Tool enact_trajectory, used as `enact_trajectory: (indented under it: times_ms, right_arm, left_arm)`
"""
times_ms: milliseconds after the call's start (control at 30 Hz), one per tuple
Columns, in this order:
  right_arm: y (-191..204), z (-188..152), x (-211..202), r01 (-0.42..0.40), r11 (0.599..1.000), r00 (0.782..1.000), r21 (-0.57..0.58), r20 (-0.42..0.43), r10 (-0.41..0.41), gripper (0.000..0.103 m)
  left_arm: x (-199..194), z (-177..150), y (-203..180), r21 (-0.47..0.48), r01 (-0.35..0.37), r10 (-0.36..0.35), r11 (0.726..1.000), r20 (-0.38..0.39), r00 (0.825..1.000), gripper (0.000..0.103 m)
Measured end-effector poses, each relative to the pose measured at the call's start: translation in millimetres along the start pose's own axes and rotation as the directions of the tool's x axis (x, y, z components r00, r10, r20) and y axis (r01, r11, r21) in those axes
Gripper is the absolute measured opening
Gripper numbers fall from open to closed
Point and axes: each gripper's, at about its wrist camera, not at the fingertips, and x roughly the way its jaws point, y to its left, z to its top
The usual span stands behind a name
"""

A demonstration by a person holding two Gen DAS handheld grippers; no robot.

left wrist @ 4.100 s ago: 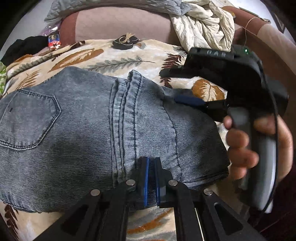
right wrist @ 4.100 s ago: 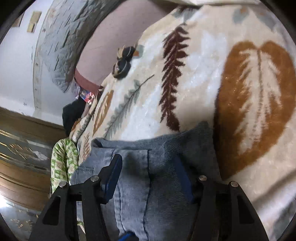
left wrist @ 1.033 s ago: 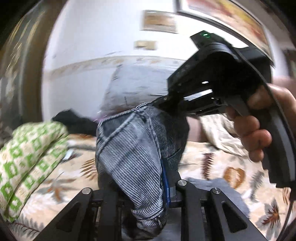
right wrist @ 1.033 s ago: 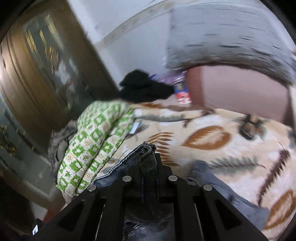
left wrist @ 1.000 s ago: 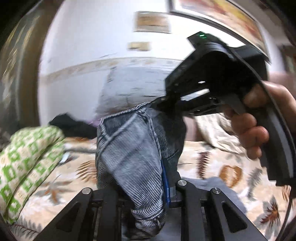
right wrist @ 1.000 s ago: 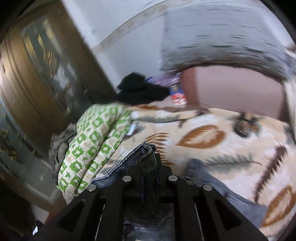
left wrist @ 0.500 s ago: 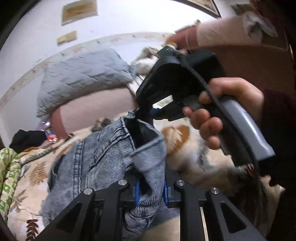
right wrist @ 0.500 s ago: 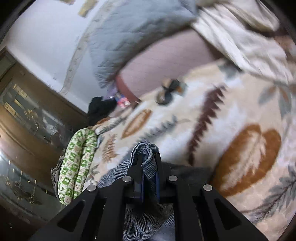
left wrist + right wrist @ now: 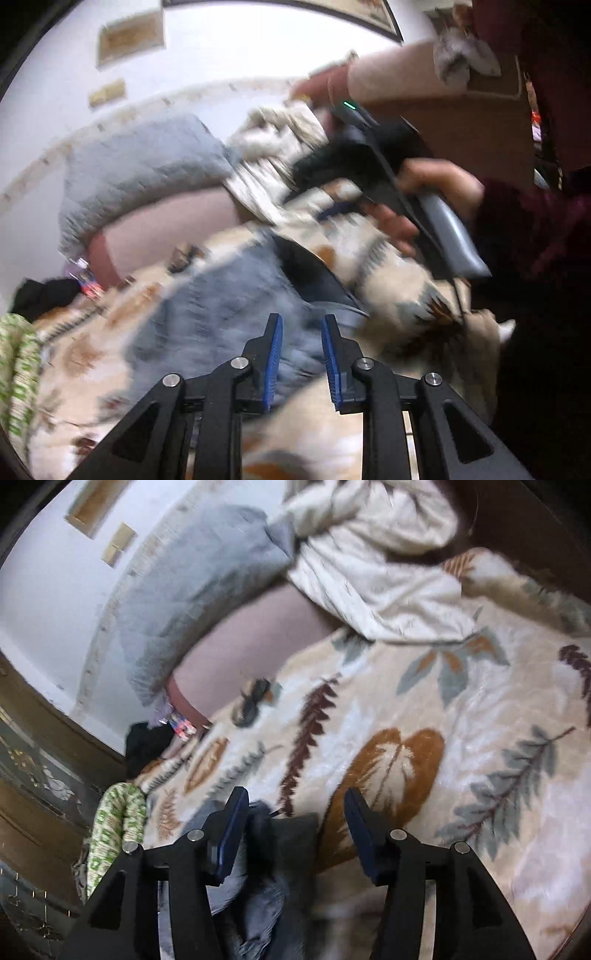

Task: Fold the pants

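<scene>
Jeans lie bunched on the leaf-print blanket of the bed, just ahead of both your tongs. Your left tongs are parted with nothing between the blue pads. Your right tongs are spread wide and empty, denim below them. A grey pillow rests against the headboard; the left view is blurred.

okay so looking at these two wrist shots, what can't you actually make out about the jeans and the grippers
- Left wrist view: the jeans are smeared by motion blur, so the fold's neatness is unreadable.
- Left wrist view: the right gripper is blurred; its finger gap cannot be judged there.
- Right wrist view: the jeans are cut off by the bottom edge and partly hidden behind the gripper's fingers.
</scene>
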Motion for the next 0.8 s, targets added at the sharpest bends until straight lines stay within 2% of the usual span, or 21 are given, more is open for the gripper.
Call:
enact_trajectory:
  times_ms: [33,67,100,133,200,300,400,467,600,700,800]
  right_arm:
    - [8,-4,-7,-0.006,1.000,1.000,-0.020,0.018,0.006,0.055]
    - [18,-10,-14,-0.022,0.999,0.999,-0.046,0.035,0.023,0.057]
    - [29,-15,-17,-0.048,0.997,0.998,-0.068,0.038,0.051,0.058]
    - [42,-22,-19,-0.077,0.993,0.996,-0.094,0.034,0.081,0.058]
    - [64,-33,-19,-0.105,0.984,0.993,-0.147,0.029,0.110,0.058]
    - [98,-50,-11,-0.126,0.961,0.991,-0.246,0.003,0.131,0.058]
    - [121,-60,4,-0.167,0.941,0.986,-0.293,-0.052,0.159,0.058]
    - [129,-69,16,-0.146,0.934,0.989,-0.327,-0.077,0.128,0.058]
    - [124,-83,42,-0.018,0.927,0.990,-0.374,-0.133,-0.034,0.058]
    - [108,-95,51,0.073,0.925,0.971,-0.374,-0.185,-0.152,0.058]
    - [86,-113,61,0.155,0.917,0.937,-0.368,-0.240,-0.255,0.059]
  left_arm:
    - [-10,5,6,-0.006,-0.032,0.033,0.999,0.021,0.999,0.025]
    - [-13,8,17,-0.017,-0.061,0.062,0.998,0.032,0.998,0.030]
    - [-15,9,28,-0.031,-0.089,0.090,0.996,0.037,0.995,0.041]
    - [-15,13,45,-0.055,-0.141,0.143,0.988,0.038,0.989,0.043]
    - [-8,16,73,-0.086,-0.207,0.210,0.975,0.025,0.977,0.045]
    - [17,13,113,-0.120,-0.288,0.282,0.950,-0.067,0.957,0.045]
    - [36,4,143,-0.206,-0.288,0.266,0.935,-0.129,0.955,0.045]
    - [51,-2,161,-0.260,-0.277,0.235,0.925,-0.181,0.955,0.045]
    - [65,-22,154,-0.298,-0.214,0.145,0.930,-0.239,0.960,0.045]
    - [86,-35,132,-0.282,-0.132,0.047,0.950,-0.289,0.956,0.043]
    - [91,-49,111,-0.251,-0.128,0.042,0.959,-0.323,0.946,0.043]
